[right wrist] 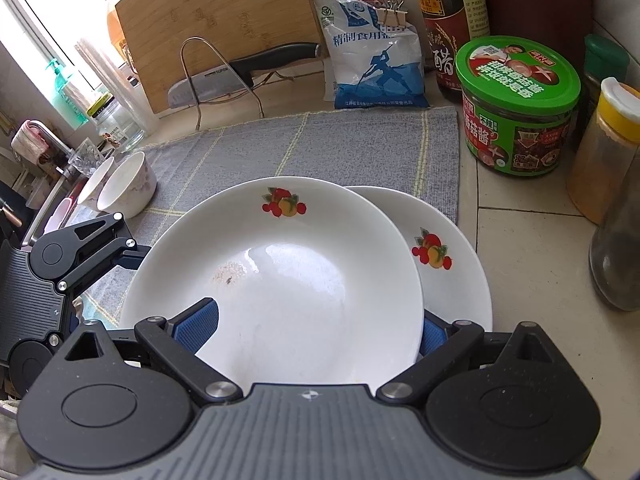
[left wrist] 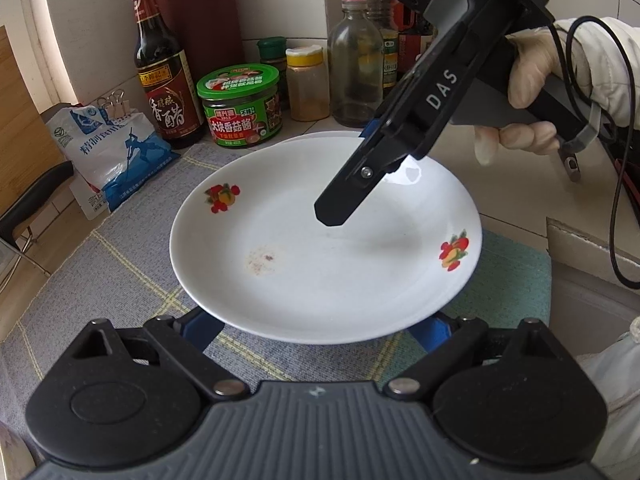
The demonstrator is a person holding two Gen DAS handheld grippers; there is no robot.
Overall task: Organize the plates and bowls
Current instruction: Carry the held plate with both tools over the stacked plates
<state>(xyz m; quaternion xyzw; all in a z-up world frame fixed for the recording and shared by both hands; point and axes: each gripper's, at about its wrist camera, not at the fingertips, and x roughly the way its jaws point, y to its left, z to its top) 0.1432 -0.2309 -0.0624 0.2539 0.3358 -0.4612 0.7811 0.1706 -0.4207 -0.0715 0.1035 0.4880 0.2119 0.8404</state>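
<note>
White top plate overhangs its twin's edge — right gripper grips it, left gripper gapes.

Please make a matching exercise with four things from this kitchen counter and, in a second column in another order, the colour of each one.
Things:
1. sauce jar lid
2. salt bag
3. spice shaker cap
4. top plate

Colours:
a. yellow
b. white with fruit prints
c. green
d. blue and white

Pairs: 1-c, 2-d, 3-a, 4-b

"DAS" is printed on the right tongs; "SUPOR" on the knife blade.
</note>
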